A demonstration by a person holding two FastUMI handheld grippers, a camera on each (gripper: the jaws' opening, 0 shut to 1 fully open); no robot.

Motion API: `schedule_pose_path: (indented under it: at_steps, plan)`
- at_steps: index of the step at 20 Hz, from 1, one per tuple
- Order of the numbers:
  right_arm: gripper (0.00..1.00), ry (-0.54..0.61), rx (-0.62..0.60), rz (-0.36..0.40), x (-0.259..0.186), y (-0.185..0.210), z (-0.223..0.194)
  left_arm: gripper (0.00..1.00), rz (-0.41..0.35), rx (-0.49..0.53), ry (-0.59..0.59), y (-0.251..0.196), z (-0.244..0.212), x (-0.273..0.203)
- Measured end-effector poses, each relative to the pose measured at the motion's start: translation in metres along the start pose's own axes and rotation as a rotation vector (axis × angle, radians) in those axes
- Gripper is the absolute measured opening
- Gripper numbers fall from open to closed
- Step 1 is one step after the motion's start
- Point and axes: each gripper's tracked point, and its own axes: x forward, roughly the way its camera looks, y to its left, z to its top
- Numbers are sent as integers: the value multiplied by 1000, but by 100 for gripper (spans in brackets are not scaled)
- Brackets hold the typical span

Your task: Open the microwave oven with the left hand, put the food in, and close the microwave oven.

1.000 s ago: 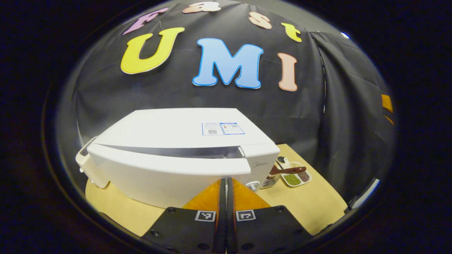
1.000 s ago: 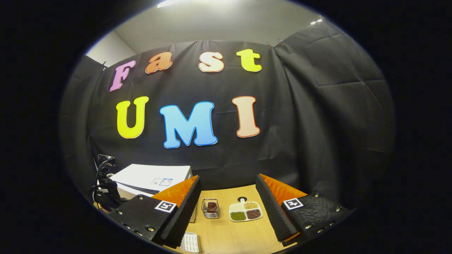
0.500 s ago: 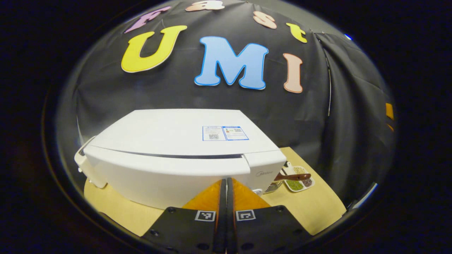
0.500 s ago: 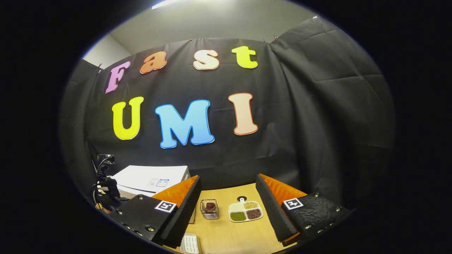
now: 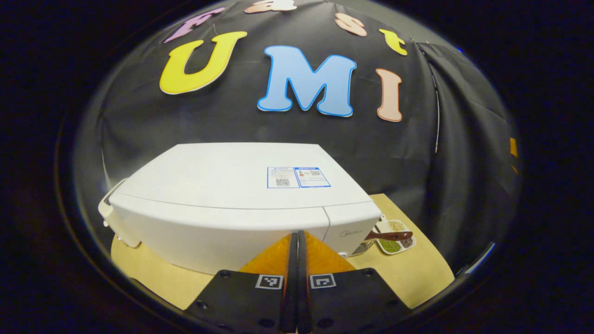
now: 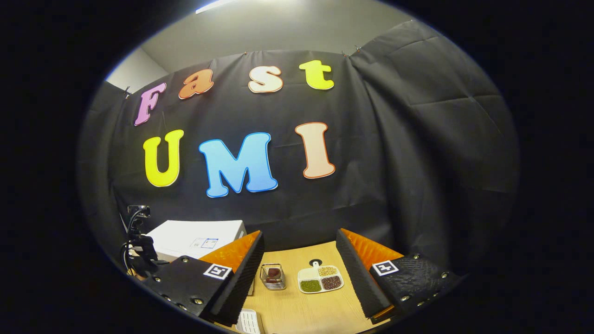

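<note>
1. Pale wooden tabletop [image 6: 297, 306] inside a booth hung with black cloth; a white box-shaped microwave oven [image 5: 232, 195] sits on its left part, seen from above and in front in the left gripper view.
2. Microwave door [image 5: 218, 232]: sits flush with the body, only a thin seam along its top edge. Judged closed.
3. Left gripper [image 5: 295, 241]: the two fingers lie pressed together with nothing between them, tips right at the lower front of the door near its right end. Whether they touch the door cannot be told.
4. Right gripper [image 6: 299, 269]: fingers spread wide, holding nothing, raised above the table and well apart from the oven.
5. Between those spread fingers, farther off on the table: a small clear ribbed container [image 6: 273, 275] with a dark reddish-brown piece inside, and just beside it a white three-part dish [image 6: 320, 279] of green, tan and dark red beans.
6. Left gripper view also catches the bean dish at the oven's right corner, with a dark brown handle-like piece [image 5: 387, 235] across it; what that is cannot be told.
7. Food location: which item counts as the food is not certain. The oven's inside is hidden.
8. Progress, as a judgement: door shut and both grippers empty fit either the very end or the very start. The left gripper at the door suggests closing is just done.
</note>
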Motion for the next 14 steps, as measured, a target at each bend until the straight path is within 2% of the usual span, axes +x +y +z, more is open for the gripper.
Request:
schedule_pose_path:
  at_steps: [2,7,10,11,13,14]
  plan:
    - [94,-7,-7,14,1,8,7,7,12,18,-82,6,31,-24]
    - [94,-27,-33,35,1,36,28,7,53,55,-377,24,154,-160]
    - [94,-47,-66,40,-1,58,41,99,105,62,-535,40,204,-246]
    - [94,-60,-69,48,-4,67,48,93,128,59,-563,48,213,-262]
    - [94,-78,-64,67,-10,82,59,96,144,58,-579,57,219,-289]
    - [94,-91,-64,76,-14,90,65,94,149,58,-574,61,217,-297]
